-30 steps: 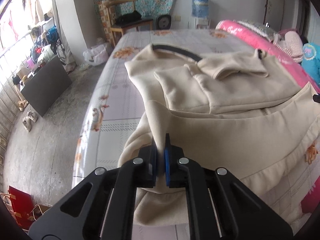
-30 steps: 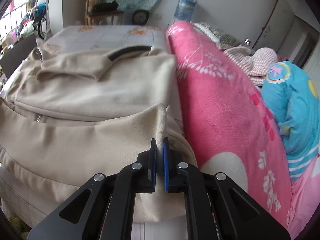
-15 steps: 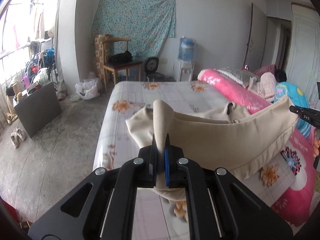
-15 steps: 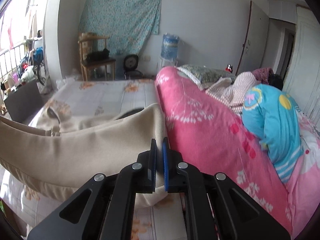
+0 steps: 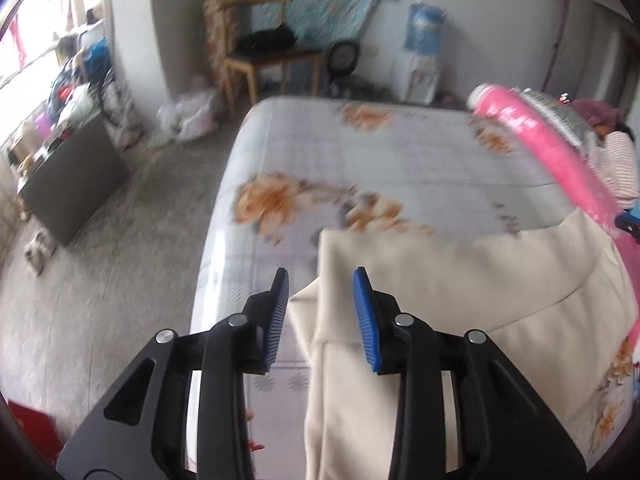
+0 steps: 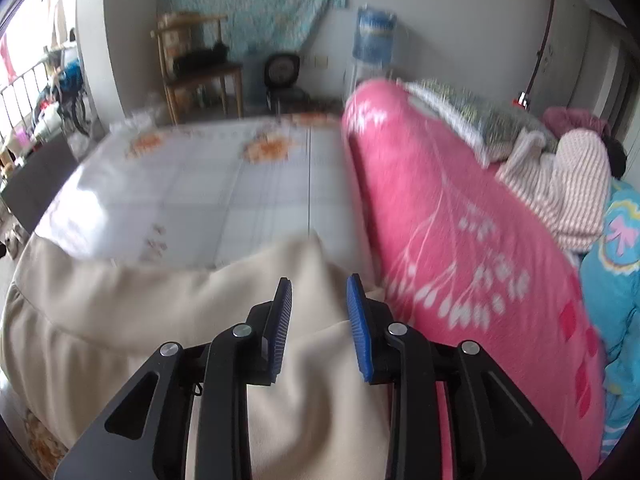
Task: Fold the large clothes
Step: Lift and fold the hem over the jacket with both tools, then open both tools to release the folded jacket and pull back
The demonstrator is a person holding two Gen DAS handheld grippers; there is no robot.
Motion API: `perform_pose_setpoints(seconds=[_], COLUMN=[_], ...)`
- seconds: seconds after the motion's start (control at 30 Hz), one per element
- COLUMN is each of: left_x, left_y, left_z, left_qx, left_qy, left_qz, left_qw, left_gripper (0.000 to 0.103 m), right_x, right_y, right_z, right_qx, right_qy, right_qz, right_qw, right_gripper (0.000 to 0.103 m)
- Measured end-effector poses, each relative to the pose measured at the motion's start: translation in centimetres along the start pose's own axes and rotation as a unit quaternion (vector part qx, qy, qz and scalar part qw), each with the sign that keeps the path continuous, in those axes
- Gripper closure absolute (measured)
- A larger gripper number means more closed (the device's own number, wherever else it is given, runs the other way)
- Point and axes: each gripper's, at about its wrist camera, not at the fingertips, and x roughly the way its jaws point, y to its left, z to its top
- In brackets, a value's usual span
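Left gripper [image 5: 320,312]: jaws spread wide, cream fabric lying loose between the blue pads.
Right gripper [image 6: 318,322]: likewise parted, gripping nothing.
Cream garment [image 5: 460,280]: bunched on the floral bed sheet [image 5: 360,160], near edge, beside the pink blanket [image 6: 460,240].
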Motion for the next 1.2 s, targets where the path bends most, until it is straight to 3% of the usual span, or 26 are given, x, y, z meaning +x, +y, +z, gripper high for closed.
perform_pose_setpoints(seconds=[0.13, 0.23, 0.3, 0.37, 0.4, 0.43, 0.5, 0.57, 0.63, 0.7, 0.8, 0.93, 1.03, 1.2], left_x=[-3.6, -5.1, -4.3, -2.3, -1.6, -1.7, -2.8, -4.6, -6.1, -6.3, -3.7, -6.3, -8.6, -7.6], left_y=[0.8, 0.0, -1.0, -1.1, -0.6, -0.1, 0.6, 0.5, -0.1, -1.2, -2.1, -1.5, -2.2, -6.7], left_z=[-2.7, -5.7, -8.2, -10.7, -11.6, -11.8, -11.8, -11.6, -11.4, -11.9, -13.3, -13.5, -13.1, -12.3], left_qx=[-0.027, -0.023, -0.012, 0.002, -0.007, -0.025, -0.049, -0.048, -0.033, -0.014, 0.011, -0.011, -0.008, 0.018], left_qy=[-0.018, 0.002, 0.034, 0.072, 0.084, 0.076, 0.065, 0.036, 0.016, 0.023, 0.083, 0.051, 0.014, 0.014], left_qz=[-0.097, -0.149, -0.138, -0.075, -0.068, -0.080, -0.083, -0.087, -0.102, -0.105, -0.053, -0.053, -0.074, -0.105], left_qw=[0.9948, 0.9885, 0.9898, 0.9946, 0.9942, 0.9936, 0.9932, 0.9944, 0.9941, 0.9941, 0.9950, 0.9972, 0.9971, 0.9942], left_gripper=[0.071, 0.071, 0.071, 0.071, 0.068, 0.069, 0.071, 0.071, 0.071, 0.067, 0.063, 0.064, 0.058, 0.052], right_x=[-2.5, -5.2, -5.6, -4.3, -3.2, -2.2, -3.1, -5.3, -7.1, -7.5, -5.3, -8.1, -10.9, -10.0], right_y=[0.6, 0.4, -0.1, -1.6, -2.6, -3.8, -5.3, -4.9, -4.1, -3.3, -2.5, -1.5, 1.0, 7.5], right_z=[-3.2, -6.3, -8.1, -10.2, -10.9, -11.7, -12.1, -11.9, -12.0, -12.7, -14.3, -13.5, -13.2, -12.3], right_qx=[-0.019, -0.033, -0.028, -0.003, 0.013, 0.033, 0.077, 0.069, 0.052, 0.040, 0.022, 0.012, 0.003, -0.038], right_qy=[-0.024, -0.026, -0.014, 0.020, 0.045, 0.064, 0.058, 0.033, 0.010, 0.006, 0.052, 0.037, -0.005, -0.014], right_qz=[0.036, 0.074, 0.080, 0.063, 0.052, 0.043, 0.068, 0.040, 0.043, 0.052, 0.030, -0.001, 0.038, 0.095], right_qw=[0.999, 0.996, 0.996, 0.998, 0.998, 0.996, 0.993, 0.996, 0.998, 0.998, 0.998, 0.999, 0.999, 0.995], right_gripper=[0.074, 0.074, 0.074, 0.074, 0.075, 0.075, 0.075, 0.075, 0.075, 0.075, 0.075, 0.071, 0.058, 0.054])
